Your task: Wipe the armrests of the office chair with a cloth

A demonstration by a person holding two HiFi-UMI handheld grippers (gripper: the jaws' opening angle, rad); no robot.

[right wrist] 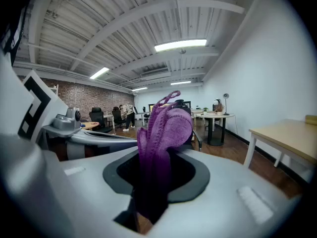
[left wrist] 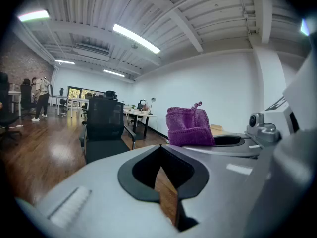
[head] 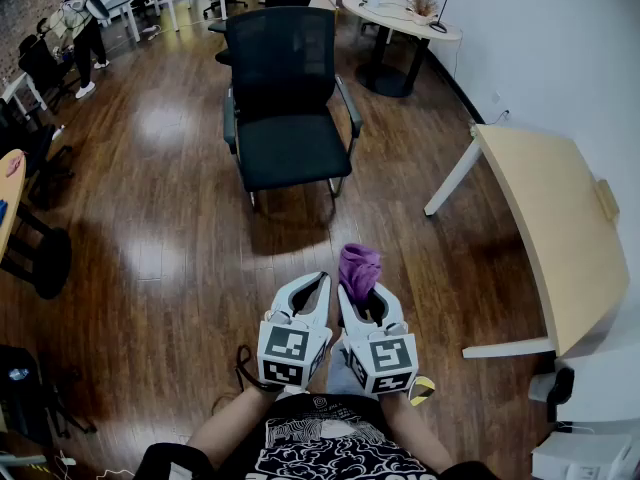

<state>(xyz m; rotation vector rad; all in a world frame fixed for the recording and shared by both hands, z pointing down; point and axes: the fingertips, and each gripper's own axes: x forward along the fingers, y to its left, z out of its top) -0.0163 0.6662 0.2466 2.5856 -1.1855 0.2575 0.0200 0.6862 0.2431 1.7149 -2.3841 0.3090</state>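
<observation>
A black office chair (head: 286,98) stands ahead on the wooden floor, with grey armrests on its left (head: 229,120) and right (head: 349,106). The chair (left wrist: 103,128) also shows in the left gripper view. My right gripper (head: 361,286) is shut on a purple cloth (head: 358,269), which sticks up out of its jaws (right wrist: 162,133). My left gripper (head: 312,288) is close beside it, shut with nothing held. Both grippers are held well short of the chair, near my body. The cloth (left wrist: 189,127) is seen from the left gripper view too.
A light wooden table (head: 545,230) stands at the right, a round white table (head: 400,13) behind the chair. More chairs and desks are at the far left, with a person (head: 82,30) standing there. Open wooden floor (head: 170,218) lies between me and the chair.
</observation>
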